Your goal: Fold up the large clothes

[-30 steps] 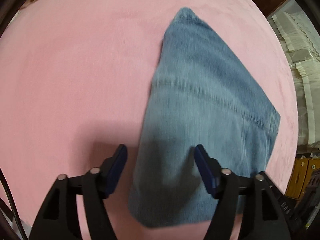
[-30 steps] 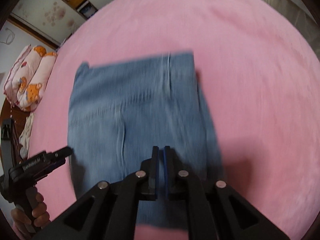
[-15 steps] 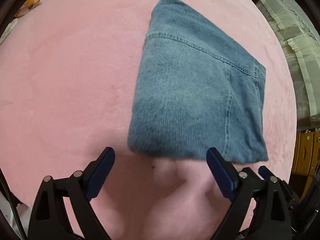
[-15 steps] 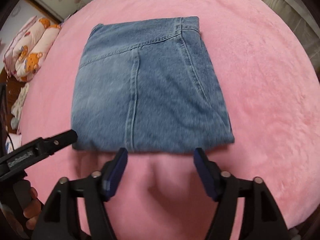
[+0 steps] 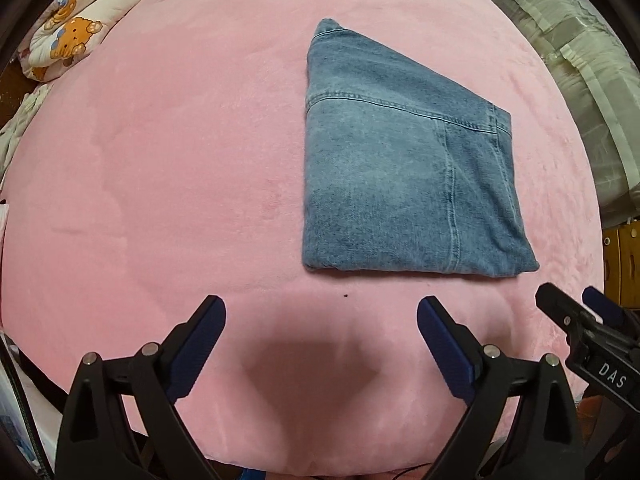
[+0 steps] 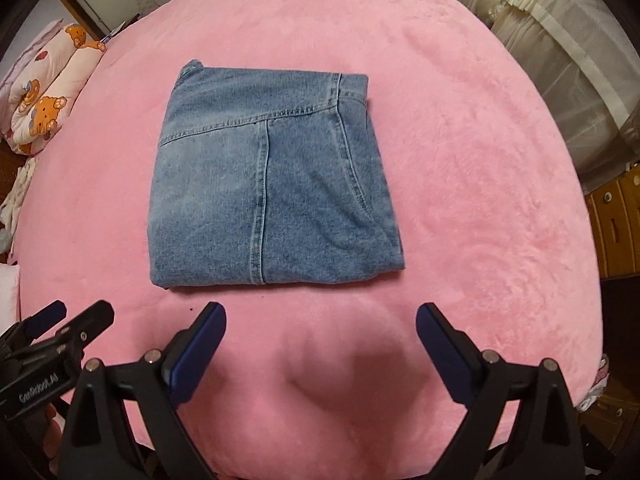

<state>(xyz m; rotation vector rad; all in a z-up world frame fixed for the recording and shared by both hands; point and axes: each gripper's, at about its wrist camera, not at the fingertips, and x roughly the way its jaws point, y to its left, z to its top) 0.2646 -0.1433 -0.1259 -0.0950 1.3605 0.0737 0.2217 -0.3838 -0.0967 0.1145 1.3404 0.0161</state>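
Folded jeans released on bed, both claws withdrawn

Pink bed [image 6: 480, 160]: carries the jeans [image 6: 272, 184], now a flat square packet lying ahead of both claws, untouched; a second ago the right claw [image 6: 318, 328] was pinched shut over the denim, now wide and empty; left claw [image 5: 320, 320] likewise wide, backed off; fold judged finished

faded denim jeans [image 6: 272, 184] on a plush, fuzzy pink blanket [image 6: 480, 200]
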